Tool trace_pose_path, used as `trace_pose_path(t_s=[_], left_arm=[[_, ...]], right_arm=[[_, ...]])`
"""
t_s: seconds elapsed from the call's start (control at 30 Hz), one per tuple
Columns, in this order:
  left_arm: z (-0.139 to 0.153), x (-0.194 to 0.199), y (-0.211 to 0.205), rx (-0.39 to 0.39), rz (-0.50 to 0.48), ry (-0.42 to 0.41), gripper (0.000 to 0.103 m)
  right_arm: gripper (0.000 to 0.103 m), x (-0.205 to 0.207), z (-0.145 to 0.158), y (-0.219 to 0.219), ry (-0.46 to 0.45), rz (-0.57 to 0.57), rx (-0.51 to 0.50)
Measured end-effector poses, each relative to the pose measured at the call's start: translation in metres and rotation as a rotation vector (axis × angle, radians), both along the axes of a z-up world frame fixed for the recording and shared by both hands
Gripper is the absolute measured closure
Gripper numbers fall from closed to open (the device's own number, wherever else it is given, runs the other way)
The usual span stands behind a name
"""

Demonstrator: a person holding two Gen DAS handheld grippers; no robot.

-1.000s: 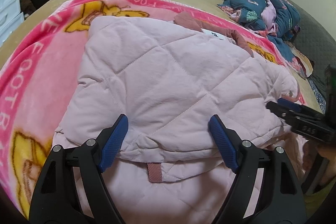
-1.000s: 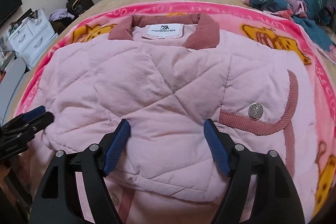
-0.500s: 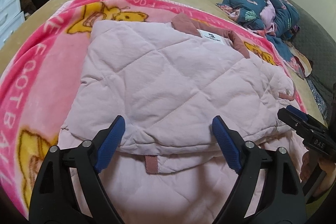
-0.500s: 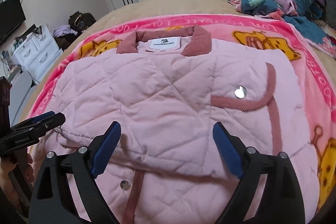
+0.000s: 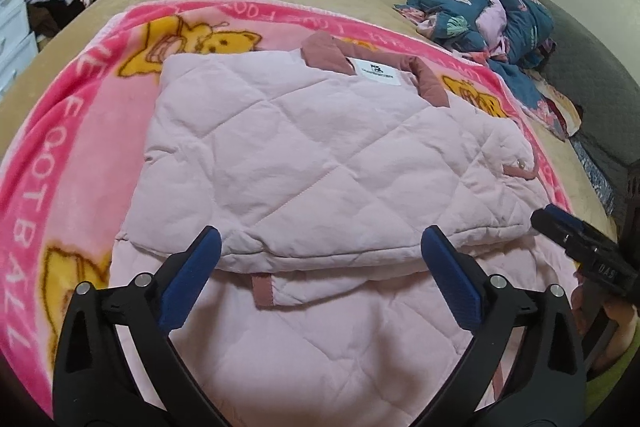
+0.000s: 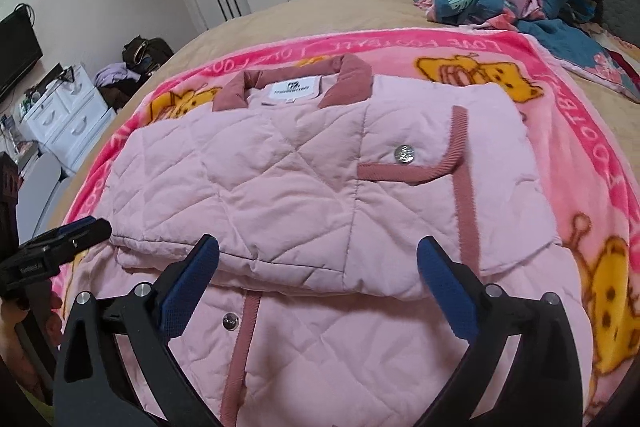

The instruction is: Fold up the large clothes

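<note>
Jacket (image 5: pixel 320 163) folded on blanket (image 5: pixel 60 155), ahead of both empty, spread claws.

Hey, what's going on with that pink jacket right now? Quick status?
Left gripper and right gripper open, empty. Pink jacket partly folded on blanket. Nothing in the way.

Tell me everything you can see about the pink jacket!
The pink quilted jacket looks soft and puffy, with diamond stitching, a darker rose collar, rose ribbed trim, silver snap buttons and a white neck label. It lies partly folded, sides tucked inward, on the pink cartoon blanket. Both open grippers hover near its lower part, not touching.
</note>
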State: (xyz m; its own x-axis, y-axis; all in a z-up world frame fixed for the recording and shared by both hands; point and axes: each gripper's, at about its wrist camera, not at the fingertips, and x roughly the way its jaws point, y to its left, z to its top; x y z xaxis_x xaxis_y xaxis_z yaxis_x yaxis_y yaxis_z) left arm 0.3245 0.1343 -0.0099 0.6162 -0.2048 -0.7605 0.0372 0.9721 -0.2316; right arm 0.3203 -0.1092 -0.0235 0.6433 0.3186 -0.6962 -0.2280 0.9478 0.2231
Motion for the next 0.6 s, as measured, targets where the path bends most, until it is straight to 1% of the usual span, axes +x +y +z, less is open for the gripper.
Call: trace_pose_path(t_s=[0.23,0.47,0.6], left_arm=[[0.009,-0.006,-0.004,0.036,0.011,-0.013,0.009],[0.022,-0.016,0.001,0.02,0.022,-0.043,0.009],[0.027,-0.024,0.004,0.035,0.035,-0.049,0.009]], right_arm=[[0.004,-0.008,0.011,-0.005,-0.011,-0.017,0.008],[0.004,-0.019,0.024,-0.004,-0.037,-0.015,0.01],[0.004,-0.027,0.031,-0.002,-0.051,-0.015,0.009]])
